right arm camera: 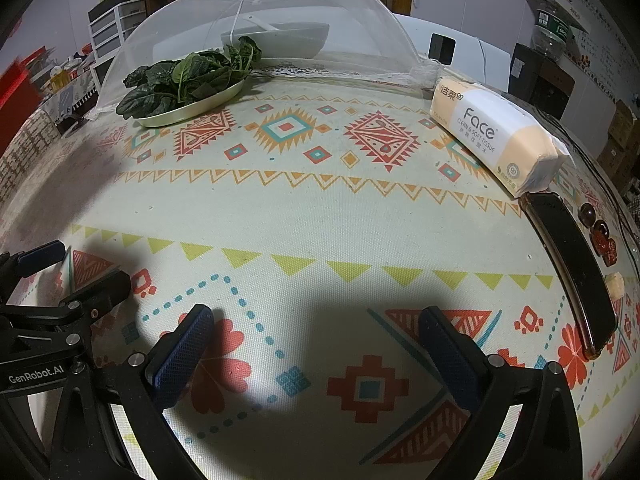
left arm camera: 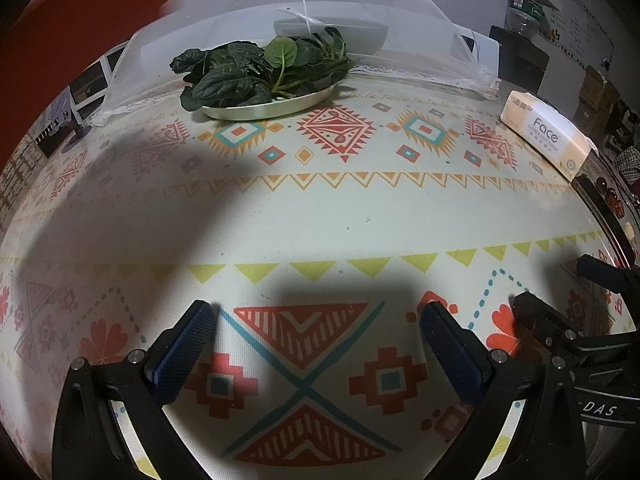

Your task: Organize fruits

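Only dark leafy greens [left arm camera: 256, 72] heaped on metal plate [left arm camera: 280, 109].

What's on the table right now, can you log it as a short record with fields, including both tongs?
surface: patterned tablecloth
greens: leafy greens heaped on a metal plate, at the edge of the mesh cover
cover: mesh food cover over a grey bowl
right edge: tissue pack, phone
fruit: none clearly visible
left tongs: open, empty
right tongs: open, empty

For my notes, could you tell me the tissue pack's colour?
Peach and white tissue pack, clearest in the right wrist view.
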Tool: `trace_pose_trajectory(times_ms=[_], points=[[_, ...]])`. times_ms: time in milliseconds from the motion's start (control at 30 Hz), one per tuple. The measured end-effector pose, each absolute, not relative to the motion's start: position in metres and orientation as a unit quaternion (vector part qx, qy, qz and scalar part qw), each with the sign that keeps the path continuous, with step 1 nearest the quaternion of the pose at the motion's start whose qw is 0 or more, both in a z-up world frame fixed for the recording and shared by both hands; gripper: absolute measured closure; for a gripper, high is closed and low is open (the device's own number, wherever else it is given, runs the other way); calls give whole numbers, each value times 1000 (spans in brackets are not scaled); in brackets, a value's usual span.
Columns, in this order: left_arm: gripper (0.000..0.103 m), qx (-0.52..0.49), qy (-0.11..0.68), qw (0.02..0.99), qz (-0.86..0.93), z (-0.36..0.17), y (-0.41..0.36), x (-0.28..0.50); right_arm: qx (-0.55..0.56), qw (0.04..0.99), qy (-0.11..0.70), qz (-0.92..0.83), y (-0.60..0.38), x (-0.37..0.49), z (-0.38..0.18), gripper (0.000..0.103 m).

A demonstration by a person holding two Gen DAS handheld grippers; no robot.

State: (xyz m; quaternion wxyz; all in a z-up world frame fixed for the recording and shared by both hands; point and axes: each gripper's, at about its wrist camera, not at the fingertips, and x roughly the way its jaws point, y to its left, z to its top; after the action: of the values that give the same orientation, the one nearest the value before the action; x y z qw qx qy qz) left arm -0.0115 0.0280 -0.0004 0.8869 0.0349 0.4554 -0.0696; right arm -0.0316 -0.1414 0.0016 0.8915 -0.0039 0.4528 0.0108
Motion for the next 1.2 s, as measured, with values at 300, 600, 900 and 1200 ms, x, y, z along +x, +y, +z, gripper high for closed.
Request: trace_pose_trajectory(times_ms=[300,600,900,1200], points=[[0,33,456,887,-66,0,28,-12,-4,892,453,11,-141,-32,2,0],[0,28,456,888,-57,0,29,-16,-4,892,453,11,-141,-32,2,0],[0,27,457,887,-51,0,28,-16,-4,891,453,11,-141,-32,2,0],[0,28,457,888,-51,-1,27,-16,-4,891,453,11,-141,-31,1,0]])
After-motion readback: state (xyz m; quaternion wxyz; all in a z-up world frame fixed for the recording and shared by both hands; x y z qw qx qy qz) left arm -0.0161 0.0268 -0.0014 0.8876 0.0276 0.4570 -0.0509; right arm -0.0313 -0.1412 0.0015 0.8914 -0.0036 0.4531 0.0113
